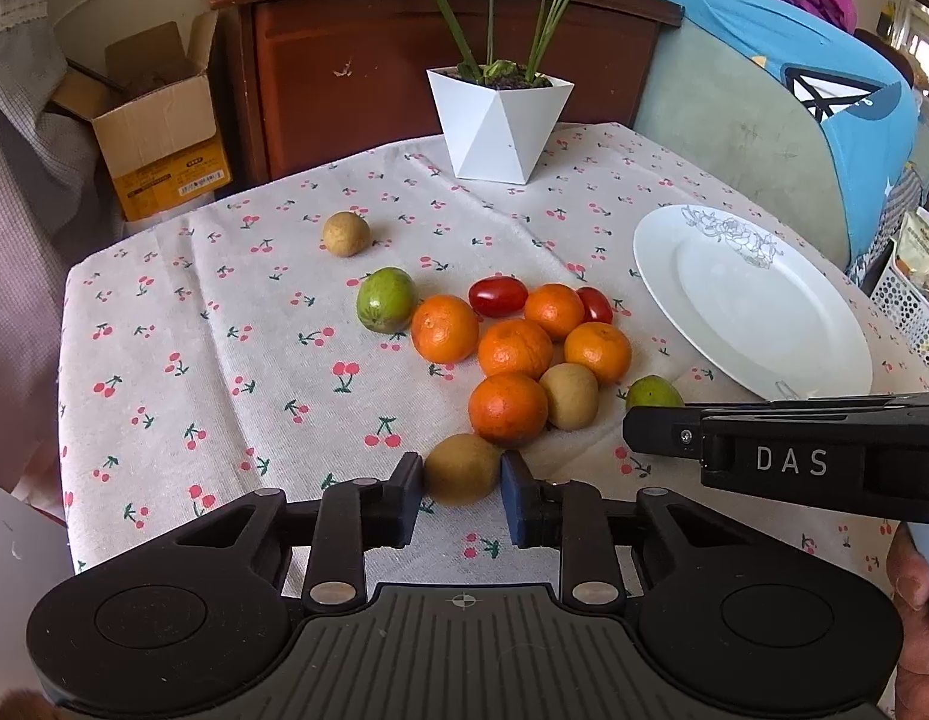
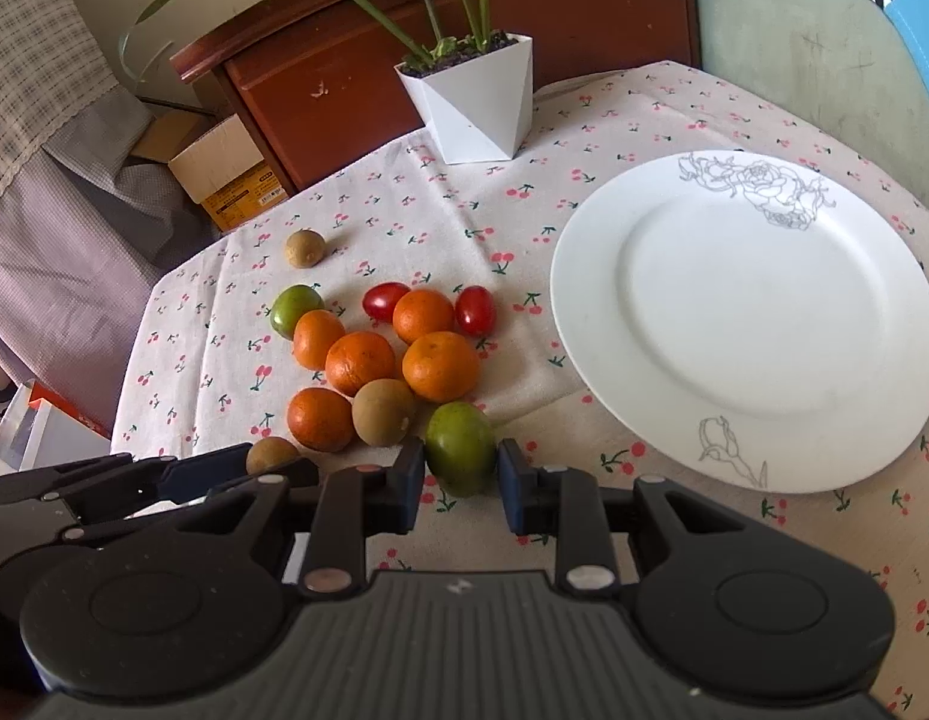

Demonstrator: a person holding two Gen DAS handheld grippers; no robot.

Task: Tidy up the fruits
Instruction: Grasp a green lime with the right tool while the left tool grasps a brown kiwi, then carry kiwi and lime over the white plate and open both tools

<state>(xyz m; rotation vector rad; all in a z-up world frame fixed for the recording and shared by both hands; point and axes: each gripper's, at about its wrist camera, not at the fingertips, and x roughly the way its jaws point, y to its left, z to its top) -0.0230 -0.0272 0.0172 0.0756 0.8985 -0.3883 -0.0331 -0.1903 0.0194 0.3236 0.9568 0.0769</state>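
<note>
Both tongs [image 1: 462,492] [image 2: 461,480] grip fruit: kiwi [image 1: 462,469], upright green fruit [image 2: 461,456].

On the tabletop [image 2: 674,120], the plate [image 2: 746,324] lies right of the fruit cluster, with the plant pot [image 2: 476,108] behind both. A kiwi [image 1: 462,469] sits between the left tongs [image 1: 462,498]; a green fruit [image 2: 461,447] between the right tongs [image 2: 461,489]. One small fruit [image 2: 305,248] lies apart, behind the cluster's left side.

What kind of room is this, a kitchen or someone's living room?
Probably a lived-in home, perhaps a living or dining corner: a cherry-print tablecloth, a potted plant before a wooden cabinet, and an open cardboard box on the floor.
</note>
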